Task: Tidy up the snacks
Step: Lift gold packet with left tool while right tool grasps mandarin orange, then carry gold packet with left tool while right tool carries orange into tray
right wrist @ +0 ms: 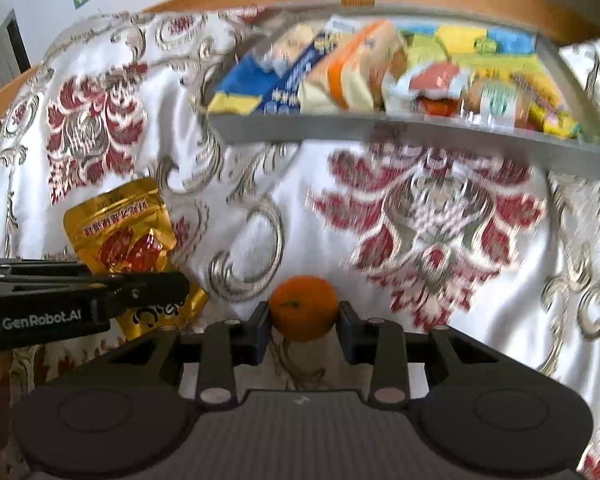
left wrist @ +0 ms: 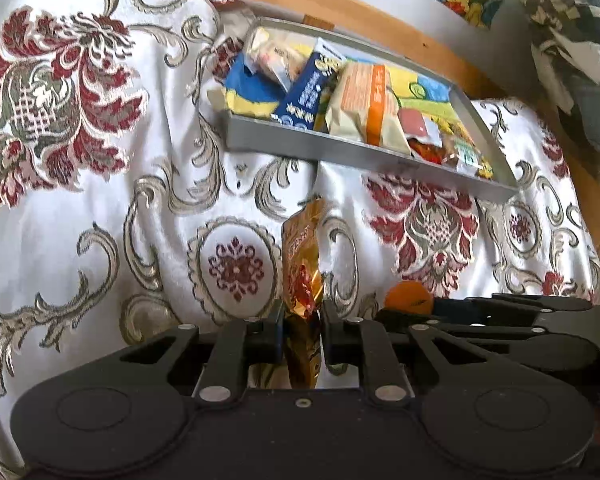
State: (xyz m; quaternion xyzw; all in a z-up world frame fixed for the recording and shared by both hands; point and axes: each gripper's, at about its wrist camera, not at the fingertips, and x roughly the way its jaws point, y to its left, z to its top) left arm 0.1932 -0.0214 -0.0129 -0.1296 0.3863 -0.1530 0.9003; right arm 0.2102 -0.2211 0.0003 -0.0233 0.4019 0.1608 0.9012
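White bedding [left wrist: 80, 200] patterned with red and grey flowers fills both views. To the left, the left gripper [left wrist: 302, 330] pinches a shiny gold snack pouch [left wrist: 302, 264] printed with red. Rightward, the right gripper [right wrist: 303, 322] clamps a small orange [right wrist: 303, 306]. Beyond sits a grey tray [right wrist: 380, 130] packed with colourful snack packets.

Bright, soft daylight in both views, no hard shadows. The white satin bedspread with red and grey damask pattern [left wrist: 80, 208] blows out to near pure white in patches. Left wrist view sharp; glare on the crinkled gold foil snack pouch [left wrist: 302, 264]. Right wrist view heavily motion-blurred, worst on the shallow grey metal tray [right wrist: 380, 130] and right side. Strong fisheye bending, dark corners.
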